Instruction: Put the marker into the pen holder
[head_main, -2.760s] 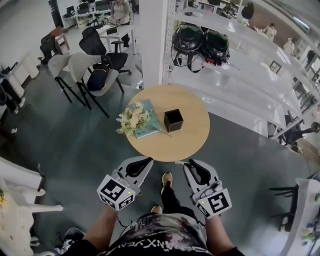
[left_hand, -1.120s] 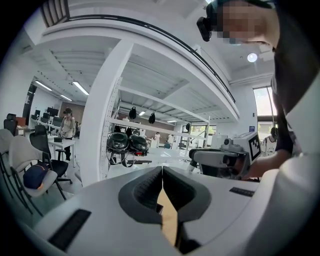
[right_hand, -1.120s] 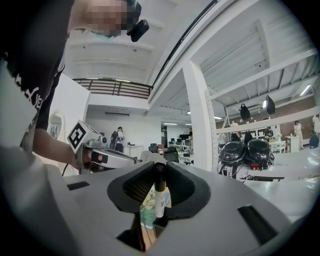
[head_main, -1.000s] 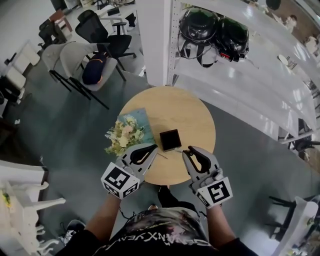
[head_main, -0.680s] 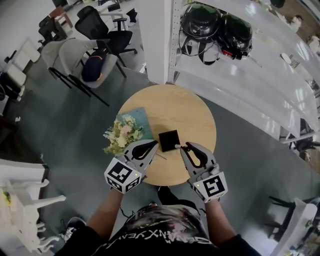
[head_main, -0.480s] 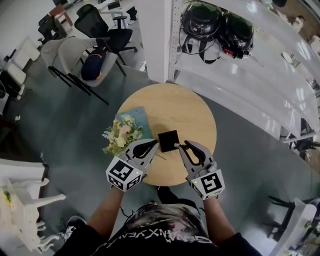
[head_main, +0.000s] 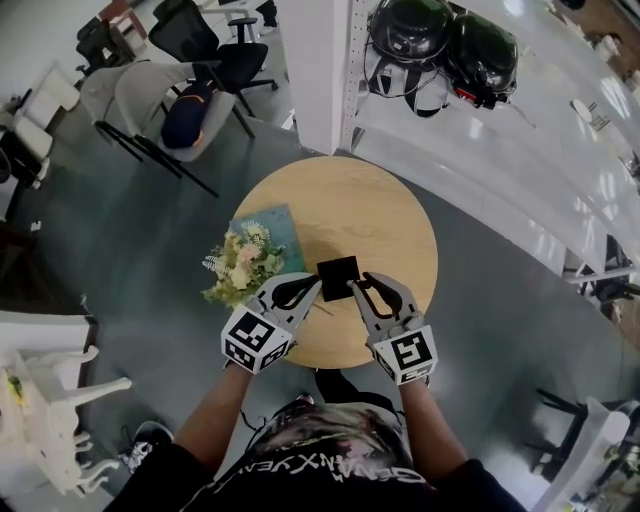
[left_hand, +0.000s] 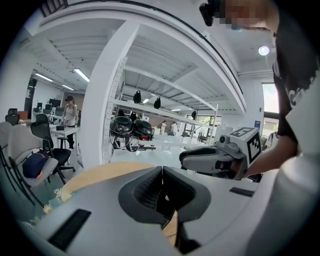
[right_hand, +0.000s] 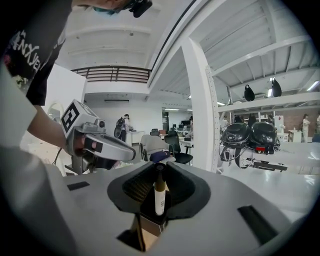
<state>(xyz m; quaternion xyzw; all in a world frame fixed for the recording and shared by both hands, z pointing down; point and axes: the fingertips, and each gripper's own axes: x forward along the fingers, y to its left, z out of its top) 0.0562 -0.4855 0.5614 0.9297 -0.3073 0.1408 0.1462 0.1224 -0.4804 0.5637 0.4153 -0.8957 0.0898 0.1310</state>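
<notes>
On the left of the round light-wood table (head_main: 380, 215), a bouquet of pale flowers (head_main: 240, 262) lies on a teal book (head_main: 275, 222), as it did a second ago.

Just right of the flowers, the left gripper (head_main: 310, 286) has its jaws pressed together with nothing between them. A second ago it hung at the table's near edge. Now its tips sit close to the left near side of the black square pen holder (head_main: 338, 272), at the middle of the frame. The holder has kept its place beside the book.

The pale-barrelled marker with a dark cap (right_hand: 159, 194) stands upright between the jaws of the right gripper (head_main: 357, 286), which is clamped on its barrel. In the head view, only its light end shows, at the holder's right near corner. I cannot tell whether its lower end has passed the rim.

A second ago this gripper was well to the right of the holder. It has since slid left and forward, so the two grippers now flank the holder closely.

In the upper right of the frame, two black helmets (head_main: 410, 32) sit on a white shelf.
</notes>
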